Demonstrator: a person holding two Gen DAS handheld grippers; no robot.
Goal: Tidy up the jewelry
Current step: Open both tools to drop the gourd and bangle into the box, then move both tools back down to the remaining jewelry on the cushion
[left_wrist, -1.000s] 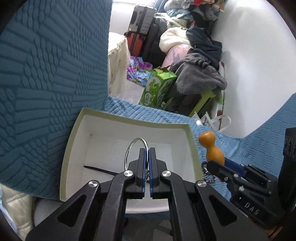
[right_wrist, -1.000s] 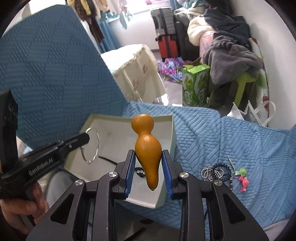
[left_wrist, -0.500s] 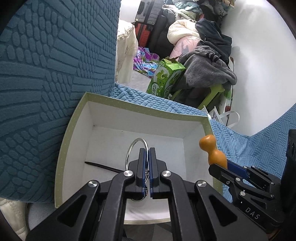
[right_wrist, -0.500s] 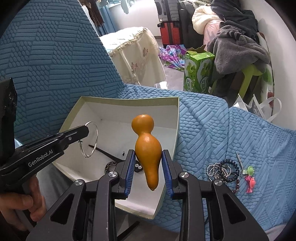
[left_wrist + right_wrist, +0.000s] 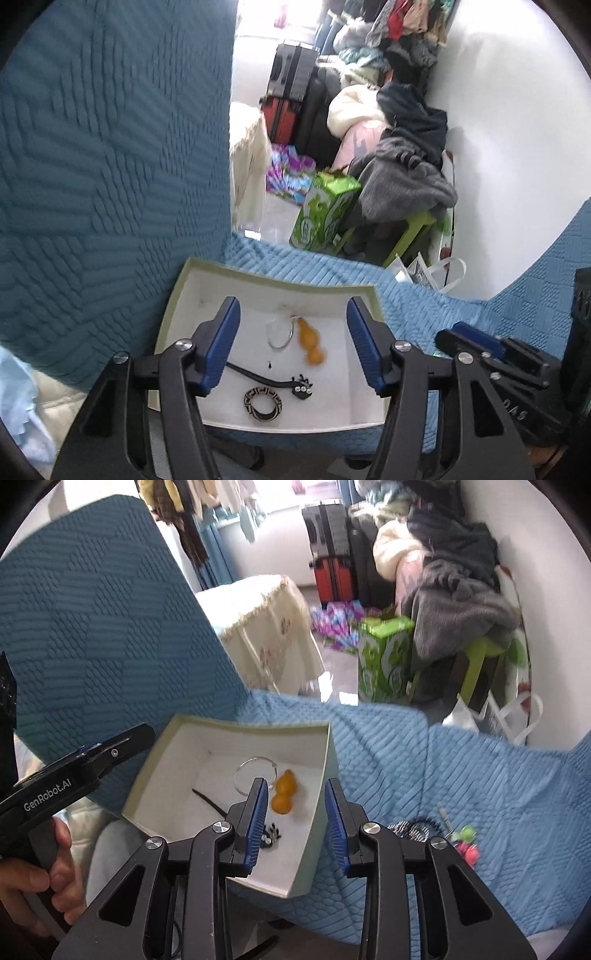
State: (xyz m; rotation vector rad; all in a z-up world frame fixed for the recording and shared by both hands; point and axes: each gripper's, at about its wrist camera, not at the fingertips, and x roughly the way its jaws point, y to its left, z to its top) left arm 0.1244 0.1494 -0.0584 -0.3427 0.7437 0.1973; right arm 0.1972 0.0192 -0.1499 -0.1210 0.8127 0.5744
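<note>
The white box (image 5: pixel 173 314) sits on the blue quilted cover (image 5: pixel 461 768), and the jewelry lies on its floor: a silver hoop (image 5: pixel 279 334) touching an orange gourd-shaped pendant (image 5: pixel 309 341) toward the far wall, a thin black hair stick (image 5: pixel 266 378) with a small ornament at its end nearer the camera, and a black-and-white patterned bangle (image 5: pixel 263 402) just beside that ornament. The left gripper (image 5: pixel 293 347) hangs above the box with its jaws spread wide and nothing between them; the right gripper (image 5: pixel 295 825) is likewise parted and empty, over the box's right wall. Only the left wrist view shows the bangle; in the right wrist view the blue pads (image 5: pixel 256 823) cover that corner and cut off the stick's ornament. Only the right wrist view shows what lies outside the box: a cluster of dark beaded bracelets (image 5: pixel 415 825) and small pink and green trinkets (image 5: pixel 463 843) on the cover to the right, well apart from the box, plus the person's left hand (image 5: pixel 33 882) around the other tool's handle. The box's near edge hangs over the front of the cover, and open quilt stretches to its right. The trinkets are too blurred to identify.
</note>
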